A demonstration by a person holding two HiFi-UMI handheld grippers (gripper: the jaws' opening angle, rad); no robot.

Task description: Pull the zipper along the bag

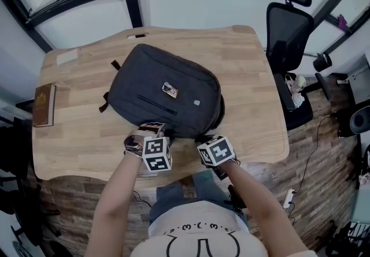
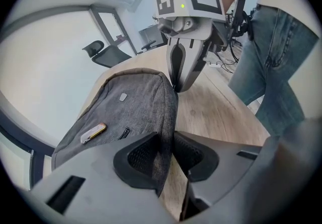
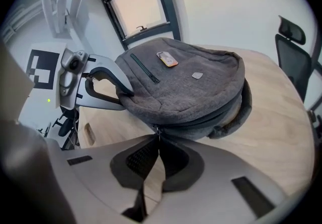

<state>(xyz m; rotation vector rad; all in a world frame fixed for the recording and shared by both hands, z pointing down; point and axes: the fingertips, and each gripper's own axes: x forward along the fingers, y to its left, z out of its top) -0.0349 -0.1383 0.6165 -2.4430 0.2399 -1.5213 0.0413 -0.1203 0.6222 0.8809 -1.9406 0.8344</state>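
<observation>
A dark grey backpack (image 1: 165, 91) lies flat on the wooden table (image 1: 248, 82). At its near edge, my left gripper (image 1: 151, 130) is shut on a fold of the bag's fabric (image 2: 163, 137); the cloth is pinched between the pads in the left gripper view. Just to the right, my right gripper (image 1: 202, 139) meets the same edge. In the right gripper view its jaws (image 3: 155, 152) are shut on the small zipper pull (image 3: 156, 135), at the left end of the zipper line (image 3: 201, 117) that runs round the bag's side. The two grippers are close together.
A brown book (image 1: 43, 104) lies at the table's left edge and a pale label (image 1: 67, 56) at its far left corner. A black office chair (image 1: 289, 30) stands off the right side. The person's jeans (image 2: 271, 67) are against the near edge.
</observation>
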